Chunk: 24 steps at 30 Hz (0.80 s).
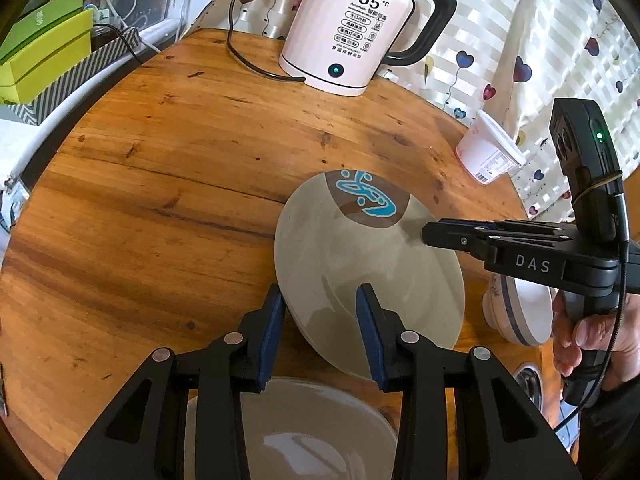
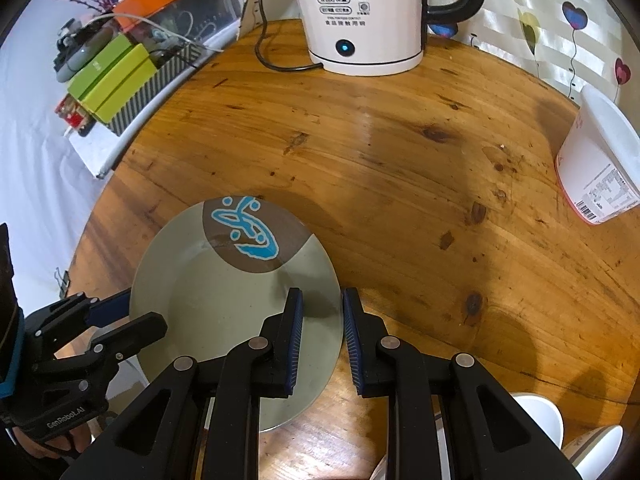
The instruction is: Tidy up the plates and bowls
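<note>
Plate (image 1: 360, 264), grey with a blue mark, hangs tilted in front of the kettle (image 1: 348, 28), over a second plate (image 1: 304, 428) nearer the camera. Right gripper (image 2: 322, 340) is narrowed onto its right rim, seemingly pinching it. Left gripper (image 1: 320, 332) straddles the opposite rim, half closed; whether its pads press I cannot tell. A thin one-sided pinch could let it swing, slip and crack onto the one beneath.
</note>
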{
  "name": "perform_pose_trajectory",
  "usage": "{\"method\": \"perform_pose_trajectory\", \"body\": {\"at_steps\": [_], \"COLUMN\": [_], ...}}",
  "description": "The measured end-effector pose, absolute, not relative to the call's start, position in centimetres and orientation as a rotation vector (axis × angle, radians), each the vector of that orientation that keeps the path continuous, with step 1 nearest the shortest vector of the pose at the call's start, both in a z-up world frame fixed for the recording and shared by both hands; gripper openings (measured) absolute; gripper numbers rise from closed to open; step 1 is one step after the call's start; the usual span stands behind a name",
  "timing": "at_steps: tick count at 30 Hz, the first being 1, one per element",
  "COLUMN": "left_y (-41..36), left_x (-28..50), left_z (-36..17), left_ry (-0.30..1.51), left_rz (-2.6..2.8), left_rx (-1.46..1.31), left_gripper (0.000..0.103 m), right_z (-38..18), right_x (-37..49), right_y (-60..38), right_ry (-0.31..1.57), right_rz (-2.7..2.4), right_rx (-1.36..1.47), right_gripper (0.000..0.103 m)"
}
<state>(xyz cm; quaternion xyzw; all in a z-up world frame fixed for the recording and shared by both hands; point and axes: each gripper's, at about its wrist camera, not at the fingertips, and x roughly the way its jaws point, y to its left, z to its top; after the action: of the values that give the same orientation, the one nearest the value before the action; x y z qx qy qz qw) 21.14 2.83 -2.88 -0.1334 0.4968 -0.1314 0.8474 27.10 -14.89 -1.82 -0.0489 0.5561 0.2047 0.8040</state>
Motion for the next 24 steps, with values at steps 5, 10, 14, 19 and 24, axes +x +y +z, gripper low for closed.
{"method": "perform_pose_trajectory", "body": {"at_steps": [5,10,14,19,24], "left_y": [3.2,3.8,4.3,5.1,6.0], "left_x": [20.6,19.5,18.2,16.8,15.0], "left_z": [-2.5,-2.0,-1.5,-1.2,-1.2], "left_ry": [1.041,1.031,1.023,1.02,1.024], "left_rz": [-0.269,-0.258,-0.246,-0.226,-0.197], "left_rx": [-0.286,-0.292,-0.296,-0.303,-0.304], "left_gripper": [0.038,0.038,0.038,0.038,0.038], "right_z": [-1.4,-0.8,-0.4,0.0,-0.2], "right_x": [26.6,25.6,24.7,23.2,21.6], "right_y": [-14.5,-13.9,-13.4,-12.3,-11.1], "right_ry": [1.186,1.179,1.173,1.17,1.173], "right_rz": [0.446,0.456,0.465,0.481,0.501], "right_rx": [-0.11,-0.116,-0.119,-0.136,-0.151], "right_gripper": [0.02,0.02,0.02,0.02,0.02]}}
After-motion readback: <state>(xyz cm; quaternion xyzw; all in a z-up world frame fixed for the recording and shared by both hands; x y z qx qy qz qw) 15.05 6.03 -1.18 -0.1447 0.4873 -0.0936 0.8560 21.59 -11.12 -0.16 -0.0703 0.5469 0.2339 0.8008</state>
